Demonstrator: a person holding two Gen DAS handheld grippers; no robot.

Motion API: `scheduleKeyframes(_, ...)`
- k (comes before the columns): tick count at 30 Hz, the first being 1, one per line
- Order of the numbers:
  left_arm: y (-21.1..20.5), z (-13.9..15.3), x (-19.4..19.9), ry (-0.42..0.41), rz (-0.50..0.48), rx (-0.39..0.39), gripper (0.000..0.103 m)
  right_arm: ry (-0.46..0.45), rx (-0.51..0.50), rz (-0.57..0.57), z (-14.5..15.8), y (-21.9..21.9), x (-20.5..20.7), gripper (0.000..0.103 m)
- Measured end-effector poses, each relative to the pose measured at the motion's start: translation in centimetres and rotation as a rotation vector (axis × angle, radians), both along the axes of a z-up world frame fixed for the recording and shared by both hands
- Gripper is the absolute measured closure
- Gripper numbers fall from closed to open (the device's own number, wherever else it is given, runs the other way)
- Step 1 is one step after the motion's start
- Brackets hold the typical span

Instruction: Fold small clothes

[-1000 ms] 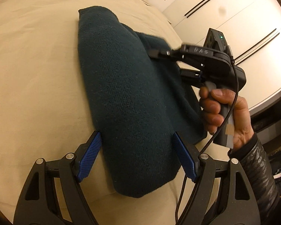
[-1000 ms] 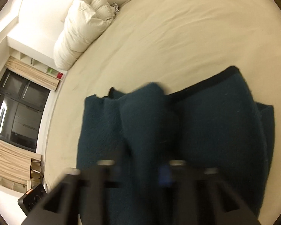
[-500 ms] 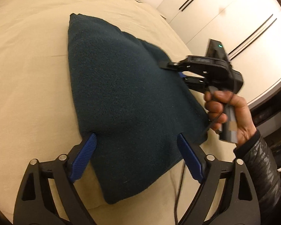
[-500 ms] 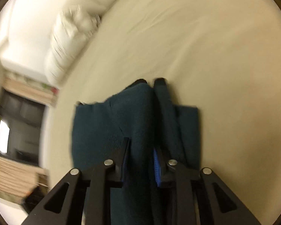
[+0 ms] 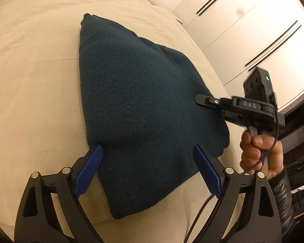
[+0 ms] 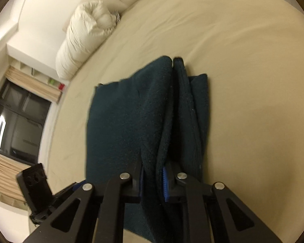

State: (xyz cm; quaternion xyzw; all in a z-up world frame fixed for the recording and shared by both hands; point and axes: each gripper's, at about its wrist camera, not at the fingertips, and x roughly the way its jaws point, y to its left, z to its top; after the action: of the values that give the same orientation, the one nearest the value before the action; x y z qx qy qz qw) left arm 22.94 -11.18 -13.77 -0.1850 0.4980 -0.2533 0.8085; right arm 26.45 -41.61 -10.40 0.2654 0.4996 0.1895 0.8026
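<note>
L gripper [image 5: 148, 172] spread wide, pads either side of the knit's [image 5: 143, 101] near end, clamping nothing. Knit (dark teal, folded) lies flat on the bed [image 5: 34, 64]. R gripper [image 6: 153, 177] pinches the knit's edge layers at its right side; hand [image 5: 261, 154] holds the handle. Beyond: duvet [image 6: 85, 38], wardrobe [image 5: 253, 24].

The dark teal knitted garment [image 5: 143, 109] now lies flatter and wider on the beige bedsheet [image 5: 34, 64] than a second ago, its raised fold gone. The right gripper [image 6: 153, 179] has slid back to the cloth's right edge, jaws pinched tight on a fold of it. The left gripper [image 5: 148, 172], jaws spread, has drawn back slightly over the near edge.
</note>
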Motion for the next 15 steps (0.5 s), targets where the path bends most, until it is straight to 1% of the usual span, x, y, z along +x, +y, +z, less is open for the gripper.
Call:
scheduleKeyframes(3, 0.4, 0.2, -0.4, -0.008, -0.002, 0.000, 0.014, -0.013, 0.056, -0.042, -0.6, -1.4, -1.2, 0.088)
scheduleKeyframes(5, -0.1, 0.1, -0.4, -0.016, -0.017, 0.019, 0.014, 0.010, 0.075, -0.074, -2.2, -2.3, -2.1, 0.089)
scheduleKeyframes(6, -0.1, 0.2, -0.8, -0.022, -0.024, 0.031, 0.014, 0.021, 0.104, -0.088, -3.3, -3.0, -2.1, 0.090)
scheduleKeyframes(7, -0.3, 0.2, -0.9, -0.026, -0.029, 0.037, 0.014, 0.024, 0.131, -0.104, -3.6, -3.3, -2.0, 0.090)
scheduleKeyframes(8, -0.3, 0.2, -1.0, -0.029, -0.033, 0.040, 0.014, 0.020, 0.145, -0.118, -3.6, -3.4, -1.9, 0.090)
scheduleKeyframes(10, -0.2, 0.6, -1.0, -0.034, -0.033, 0.037, 0.014, -0.005, 0.102, -0.113, -2.6, -3.0, -2.0, 0.090)
scheduleKeyframes(12, 0.2, -0.1, -0.9, -0.028, -0.026, 0.025, 0.014, -0.014, 0.091, -0.109, -2.4, -2.9, -2.3, 0.090)
scheduleKeyframes(13, 0.2, -0.6, -1.0, -0.025, -0.024, 0.020, 0.014, -0.013, 0.101, -0.117, -2.5, -3.0, -2.4, 0.090)
scheduleKeyframes(14, 0.2, -0.7, -1.0, -0.026, -0.024, 0.021, 0.014, -0.016, 0.120, -0.132, -3.0, -3.7, -3.5, 0.090)
scheduleKeyframes(15, 0.0, -0.8, -1.3, -0.033, -0.030, 0.030, 0.014, -0.023, 0.142, -0.150, -3.3, -3.7, -3.6, 0.090)
